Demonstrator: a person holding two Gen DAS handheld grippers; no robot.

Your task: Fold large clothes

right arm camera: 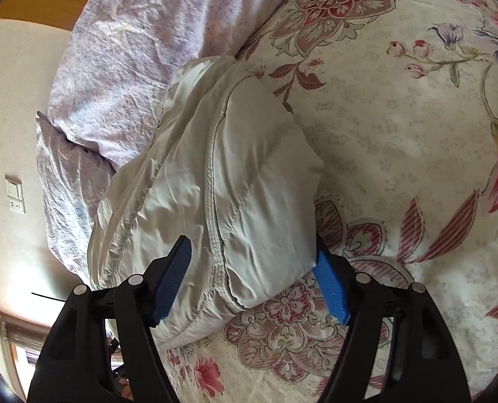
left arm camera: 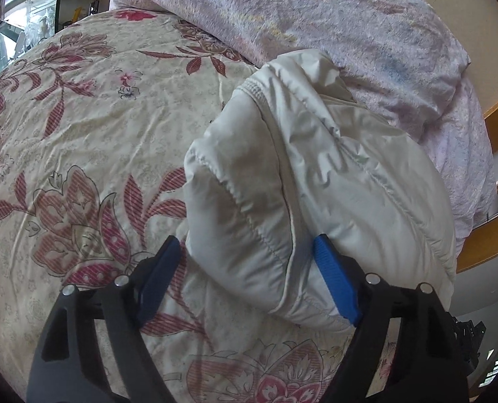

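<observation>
A white padded jacket lies folded into a thick bundle on the floral bedspread, against the lilac duvet. My left gripper is open, its blue pads spread wide around the near end of the bundle; the right pad touches the fabric. In the right wrist view the same jacket lies in the middle. My right gripper is open too, its blue pads on either side of the bundle's near end, the right one partly hidden behind the fabric.
A lilac duvet is heaped at the head of the bed; it also shows in the right wrist view. A wooden bed frame and a wall with a socket lie beyond. The bedspread stretches wide beside the jacket.
</observation>
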